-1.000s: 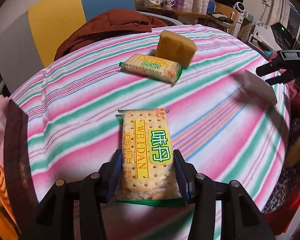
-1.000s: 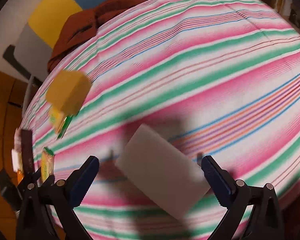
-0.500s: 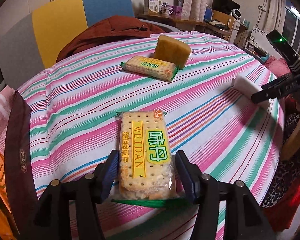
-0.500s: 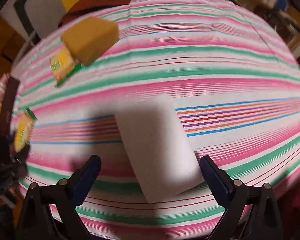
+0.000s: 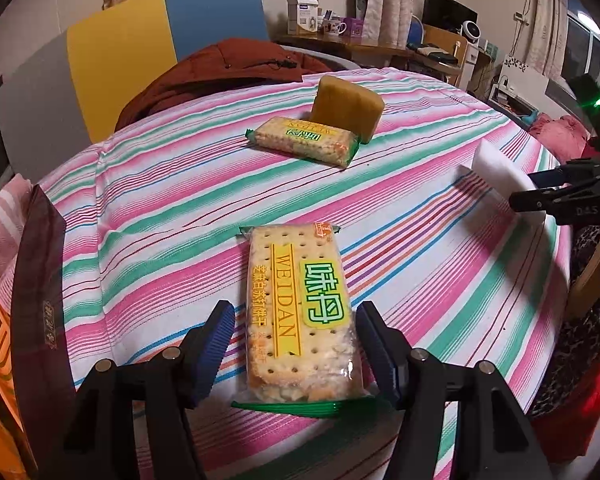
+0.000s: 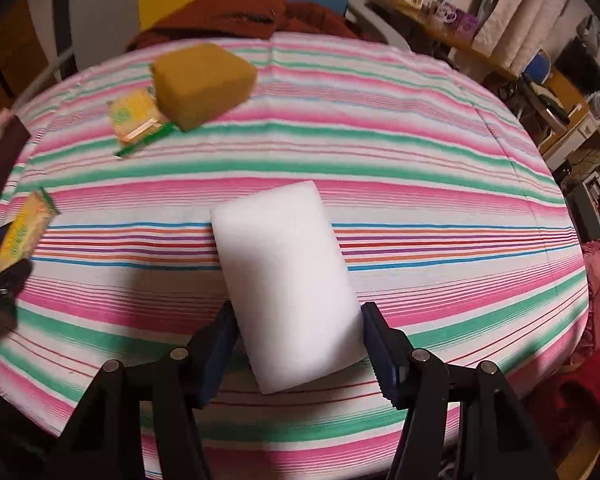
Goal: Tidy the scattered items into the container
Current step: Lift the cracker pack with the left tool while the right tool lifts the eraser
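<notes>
Left wrist view, low in the frame: my left gripper [image 5: 296, 344] has just been opening, and its pads stand clear on both sides of the near cracker packet [image 5: 300, 316] on the striped tablecloth [image 5: 160, 216]. Right wrist view, bottom centre: my right gripper [image 6: 296, 344] has just been closing around the white sponge [image 6: 288, 280], and both pads touch it. Upper left lie the yellow sponge [image 6: 202, 84] and another cracker packet [image 6: 134, 118].

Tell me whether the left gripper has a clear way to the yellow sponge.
Probably not directly: the left gripper straddles one cracker pack, and a second pack lies right before the yellow sponge.
</notes>
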The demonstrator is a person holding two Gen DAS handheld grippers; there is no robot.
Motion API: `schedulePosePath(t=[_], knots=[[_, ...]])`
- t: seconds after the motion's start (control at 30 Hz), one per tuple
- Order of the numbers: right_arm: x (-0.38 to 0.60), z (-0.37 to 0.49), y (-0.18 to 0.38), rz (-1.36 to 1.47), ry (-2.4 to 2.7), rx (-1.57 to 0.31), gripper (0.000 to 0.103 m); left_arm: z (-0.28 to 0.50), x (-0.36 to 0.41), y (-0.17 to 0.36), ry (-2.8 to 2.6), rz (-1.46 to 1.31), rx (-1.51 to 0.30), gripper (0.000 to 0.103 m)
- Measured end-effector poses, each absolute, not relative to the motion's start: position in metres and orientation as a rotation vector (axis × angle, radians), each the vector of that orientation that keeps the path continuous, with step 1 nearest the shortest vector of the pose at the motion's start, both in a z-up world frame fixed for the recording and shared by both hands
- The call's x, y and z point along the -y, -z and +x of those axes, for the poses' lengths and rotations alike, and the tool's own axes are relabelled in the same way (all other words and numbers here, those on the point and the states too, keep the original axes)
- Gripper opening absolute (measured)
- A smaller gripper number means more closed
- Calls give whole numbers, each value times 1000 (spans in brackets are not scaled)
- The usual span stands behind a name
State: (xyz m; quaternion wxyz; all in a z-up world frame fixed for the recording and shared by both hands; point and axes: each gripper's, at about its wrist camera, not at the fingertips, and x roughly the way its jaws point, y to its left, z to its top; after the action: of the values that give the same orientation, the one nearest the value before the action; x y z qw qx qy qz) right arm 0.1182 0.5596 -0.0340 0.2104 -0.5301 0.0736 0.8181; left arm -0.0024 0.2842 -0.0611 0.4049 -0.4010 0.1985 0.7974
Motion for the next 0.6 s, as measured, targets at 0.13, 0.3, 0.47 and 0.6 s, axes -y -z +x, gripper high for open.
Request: schedulePosePath(t=[0.13, 0.3, 0.47, 0.6], knots=[[-542, 114, 34, -1440, -2348, -275, 64, -3, -282, 62, -2007, -1014, -485, 65], [-529, 101, 45, -1450, -2372, -295, 65, -5, -278, 62, -2014, -1028, -437, 66], [-528, 104, 49, -1404, -2390, -337, 69, -4, -279, 61, -2019, -1020, -444, 66], [-530, 110, 51, -1361, -2415, -369, 72, -4, -281, 60, -2025, -1012, -473, 66]])
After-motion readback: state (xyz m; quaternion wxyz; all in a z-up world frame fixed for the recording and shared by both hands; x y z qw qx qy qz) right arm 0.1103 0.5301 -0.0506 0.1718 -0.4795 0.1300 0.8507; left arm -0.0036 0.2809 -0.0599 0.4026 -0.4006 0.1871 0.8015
